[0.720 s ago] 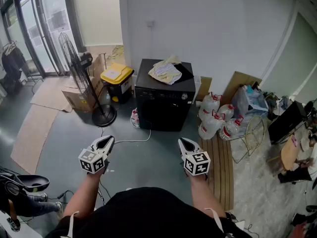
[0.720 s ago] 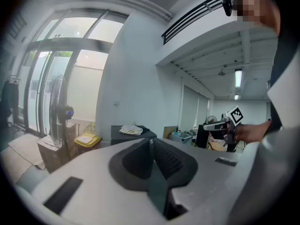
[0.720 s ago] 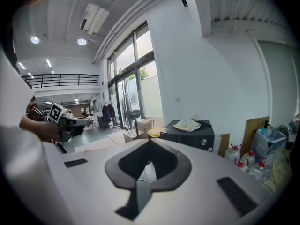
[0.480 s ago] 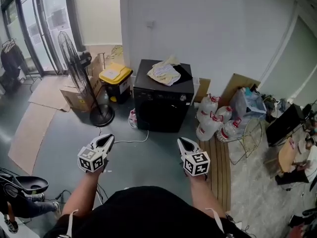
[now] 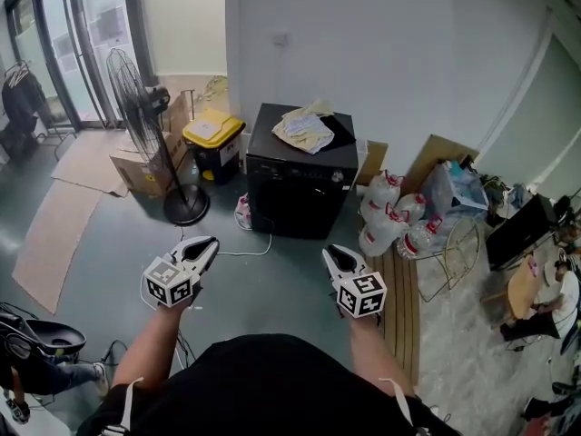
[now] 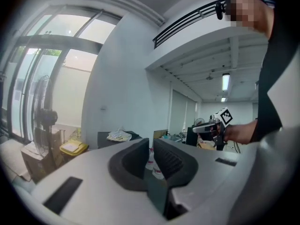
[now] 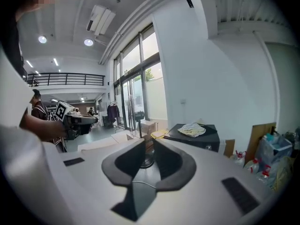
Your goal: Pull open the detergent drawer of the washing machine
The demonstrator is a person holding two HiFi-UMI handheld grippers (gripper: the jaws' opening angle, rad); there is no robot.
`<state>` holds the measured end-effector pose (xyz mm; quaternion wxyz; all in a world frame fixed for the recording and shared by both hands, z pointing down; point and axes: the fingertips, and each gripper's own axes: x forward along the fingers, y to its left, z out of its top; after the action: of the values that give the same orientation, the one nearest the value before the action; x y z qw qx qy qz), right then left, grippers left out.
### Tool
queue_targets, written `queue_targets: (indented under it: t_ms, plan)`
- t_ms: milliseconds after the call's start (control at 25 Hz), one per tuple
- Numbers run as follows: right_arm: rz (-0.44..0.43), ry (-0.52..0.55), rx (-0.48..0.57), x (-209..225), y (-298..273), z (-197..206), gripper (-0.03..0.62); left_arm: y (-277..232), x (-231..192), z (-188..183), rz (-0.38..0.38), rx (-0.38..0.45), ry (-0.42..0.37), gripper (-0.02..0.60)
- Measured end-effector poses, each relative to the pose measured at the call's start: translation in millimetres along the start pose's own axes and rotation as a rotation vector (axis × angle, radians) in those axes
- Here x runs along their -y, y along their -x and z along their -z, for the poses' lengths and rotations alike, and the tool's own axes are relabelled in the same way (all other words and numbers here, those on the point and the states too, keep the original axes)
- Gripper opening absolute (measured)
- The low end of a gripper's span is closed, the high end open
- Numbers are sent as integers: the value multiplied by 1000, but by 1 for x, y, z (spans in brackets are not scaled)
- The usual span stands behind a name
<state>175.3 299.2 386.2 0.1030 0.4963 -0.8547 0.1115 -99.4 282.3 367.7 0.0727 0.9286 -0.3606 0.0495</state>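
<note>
The black washing machine (image 5: 302,189) stands against the white wall, well ahead of me, with a crumpled pale cloth (image 5: 307,131) on its lid. Its front top strip (image 5: 300,174) carries a knob; the drawer front looks flush there. My left gripper (image 5: 207,242) and right gripper (image 5: 332,252) hover above the grey floor, far short of the machine, both pointing toward it. Each has its jaws together with nothing between them. The left gripper view shows the machine (image 6: 107,138) small beyond the jaws. In the right gripper view the machine (image 7: 197,138) is to the right of the jaws.
A standing fan (image 5: 142,114) and a yellow-lidded bin (image 5: 213,138) are left of the machine, with cardboard boxes (image 5: 136,173). Water bottles (image 5: 390,214) cluster at its right, beside wooden planks (image 5: 406,302) and a wire rack (image 5: 461,243). A white cable (image 5: 243,250) trails across the floor.
My left gripper has edged forward and to the right, toward the machine. The right gripper has barely shifted. Both stay shut.
</note>
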Motion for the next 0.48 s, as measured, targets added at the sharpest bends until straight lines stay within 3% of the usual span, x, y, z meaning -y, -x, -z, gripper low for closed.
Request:
queue_targets:
  t_ms: [80, 240, 480]
  plan:
    - [-18, 1, 1, -1, -1, 0, 93, -4, 8, -3, 23, 8, -32, 48]
    - [-29, 28, -4, -2, -1, -2, 100, -10, 14, -3, 32, 11, -39, 174]
    - [-32, 31, -16, -1, -5, 1, 158, -8, 13, 7, 31, -18, -28, 198]
